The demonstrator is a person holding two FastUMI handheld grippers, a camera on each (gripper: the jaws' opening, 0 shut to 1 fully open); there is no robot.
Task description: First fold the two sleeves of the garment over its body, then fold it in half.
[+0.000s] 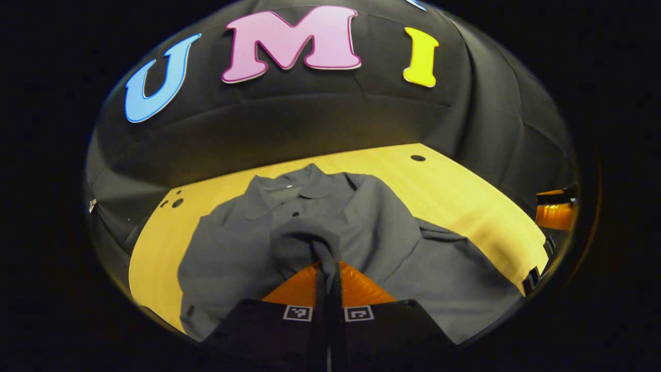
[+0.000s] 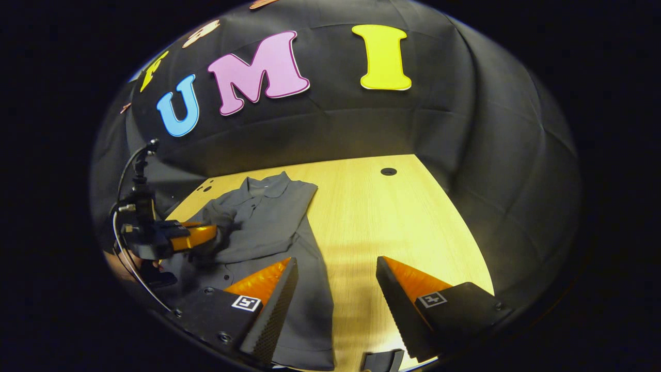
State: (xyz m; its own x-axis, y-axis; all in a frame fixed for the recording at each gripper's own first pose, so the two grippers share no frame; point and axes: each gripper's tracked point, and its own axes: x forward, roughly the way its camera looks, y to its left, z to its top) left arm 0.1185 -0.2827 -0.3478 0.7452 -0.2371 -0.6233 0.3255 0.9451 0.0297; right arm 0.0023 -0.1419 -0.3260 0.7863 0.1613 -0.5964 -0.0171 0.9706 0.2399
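With the left tool [image 1: 328, 268] pinching a sleeve [image 1: 310, 240] above the grey garment [image 2: 268, 217] near the counter's [image 2: 392, 217] far left corner, lay it flat across the chest before letting go, the right tool [image 2: 335, 289] waiting wide open.

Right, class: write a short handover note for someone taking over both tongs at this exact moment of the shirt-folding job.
Left tongs: shut on a sleeve, held up over the body of the grey shirt.
Right tongs: open, holding nothing, above the shirt's lower edge and the wooden table.
Shirt lies collar toward the booth wall, buttons up.
Done: one sleeve is lifted and brought over the body, not yet released.
Left: lay that sleeve flat, fold the other sleeve in, then fold the shirt in half.
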